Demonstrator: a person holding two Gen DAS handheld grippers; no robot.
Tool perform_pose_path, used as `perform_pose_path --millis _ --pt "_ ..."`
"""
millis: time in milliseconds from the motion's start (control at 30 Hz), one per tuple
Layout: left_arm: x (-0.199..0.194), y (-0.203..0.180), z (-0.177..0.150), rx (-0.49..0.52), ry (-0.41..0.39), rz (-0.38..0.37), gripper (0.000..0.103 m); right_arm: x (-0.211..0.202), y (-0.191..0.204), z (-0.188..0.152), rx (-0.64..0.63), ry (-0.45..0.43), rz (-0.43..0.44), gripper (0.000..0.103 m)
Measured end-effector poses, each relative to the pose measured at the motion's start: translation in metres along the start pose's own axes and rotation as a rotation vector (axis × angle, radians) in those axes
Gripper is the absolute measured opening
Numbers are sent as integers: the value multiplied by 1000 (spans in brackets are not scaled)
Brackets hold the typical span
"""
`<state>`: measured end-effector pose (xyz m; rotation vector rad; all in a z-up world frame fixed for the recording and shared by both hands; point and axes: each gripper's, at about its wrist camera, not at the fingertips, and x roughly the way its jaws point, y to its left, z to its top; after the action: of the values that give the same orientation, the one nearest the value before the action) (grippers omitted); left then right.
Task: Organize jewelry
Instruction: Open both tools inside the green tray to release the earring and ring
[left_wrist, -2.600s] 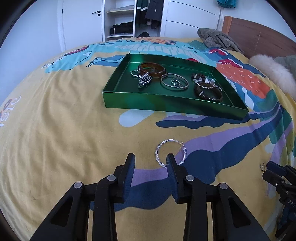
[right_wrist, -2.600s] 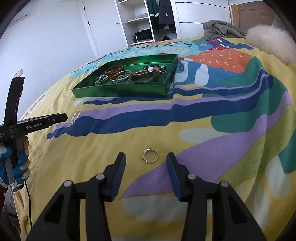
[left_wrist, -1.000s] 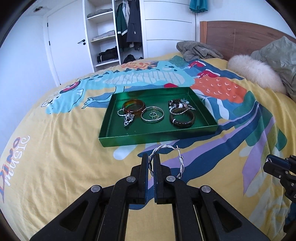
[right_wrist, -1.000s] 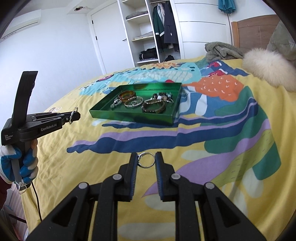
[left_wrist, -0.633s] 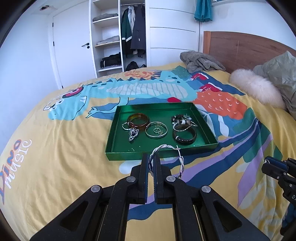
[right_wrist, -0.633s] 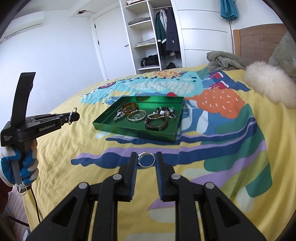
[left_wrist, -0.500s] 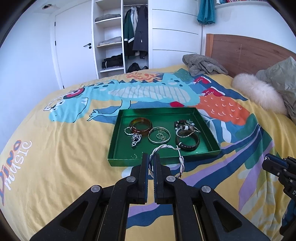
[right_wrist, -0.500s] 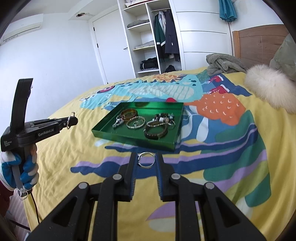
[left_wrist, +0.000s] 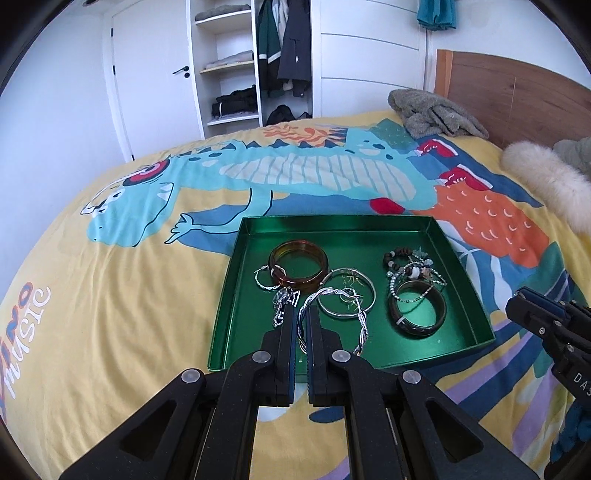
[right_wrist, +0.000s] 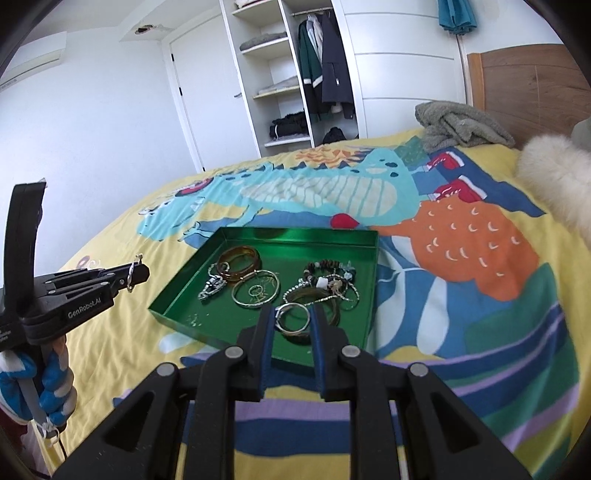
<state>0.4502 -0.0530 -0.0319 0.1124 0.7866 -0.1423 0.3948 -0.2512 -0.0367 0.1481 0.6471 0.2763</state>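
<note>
My left claw is clenched on the rim of a twisted silver bangle, which hangs out to the right of my fingertips, above the near edge of the green tray. My right claw pinches a small silver ring between its pads, held over the tray's near side. Ahead of both claws, inside the tray, lie an amber bangle, a thin silver hoop, a dark bangle and a beaded bracelet. The tray rests on the yellow bedspread, just beyond my fingers.
</note>
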Motion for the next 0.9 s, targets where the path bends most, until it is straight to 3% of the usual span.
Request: perform_pose_path --millis 333,700,900 --pt "75 -7 -6 19 126 121 5 90 -3 -13 -3 139 -54 18" --pt "101 -14 -19 20 187 164 5 107 -8 -24 -40 178 -87 19" --pt "106 -16 -20 20 182 181 5 110 -10 -22 -48 188 -87 19"
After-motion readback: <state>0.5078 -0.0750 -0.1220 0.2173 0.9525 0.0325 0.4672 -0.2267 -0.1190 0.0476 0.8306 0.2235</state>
